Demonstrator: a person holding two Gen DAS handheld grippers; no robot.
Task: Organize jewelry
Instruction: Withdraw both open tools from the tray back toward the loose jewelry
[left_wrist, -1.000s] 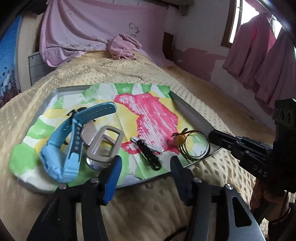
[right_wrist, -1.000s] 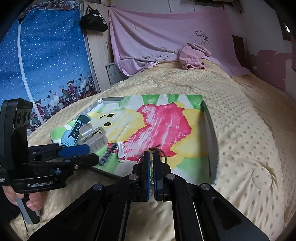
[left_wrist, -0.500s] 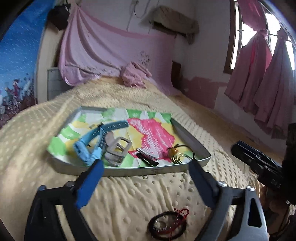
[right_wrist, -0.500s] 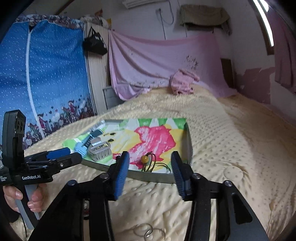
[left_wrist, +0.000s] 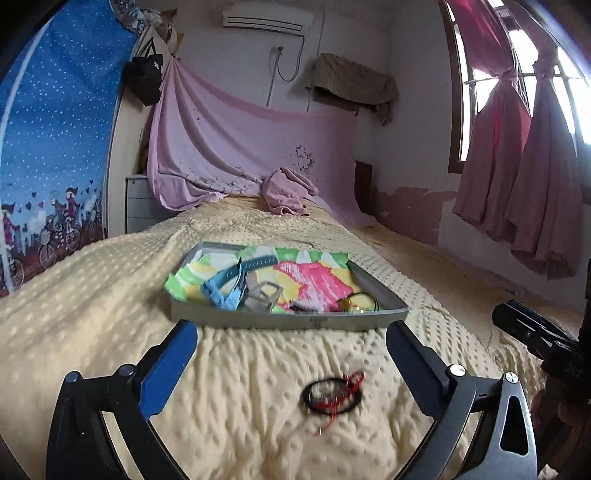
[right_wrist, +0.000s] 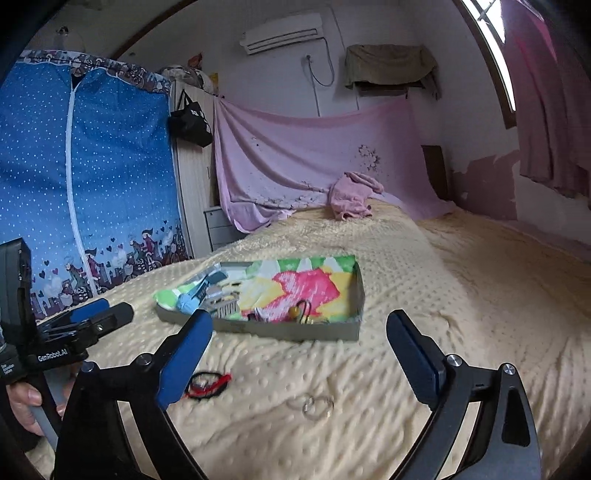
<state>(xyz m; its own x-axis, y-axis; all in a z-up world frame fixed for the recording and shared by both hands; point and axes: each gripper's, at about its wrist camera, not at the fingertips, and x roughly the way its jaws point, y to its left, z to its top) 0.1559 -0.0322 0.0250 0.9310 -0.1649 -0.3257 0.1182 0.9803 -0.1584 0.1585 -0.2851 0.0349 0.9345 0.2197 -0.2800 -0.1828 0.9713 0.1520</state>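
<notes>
Left wrist view: left gripper (left_wrist: 291, 354) wide open, empty; right gripper (right_wrist: 299, 349) likewise, over bedspread (right_wrist: 461, 295).

A bed covered by a cream dotted blanket (right_wrist: 424, 295) is seen. On it are laid a grey tray (left_wrist: 291, 323), a black-and-red bracelet (left_wrist: 331, 397), what seem to be thin silver rings (right_wrist: 314, 404), blurred, and a crumpled pink cloth (right_wrist: 351, 199) near the headboard.
</notes>
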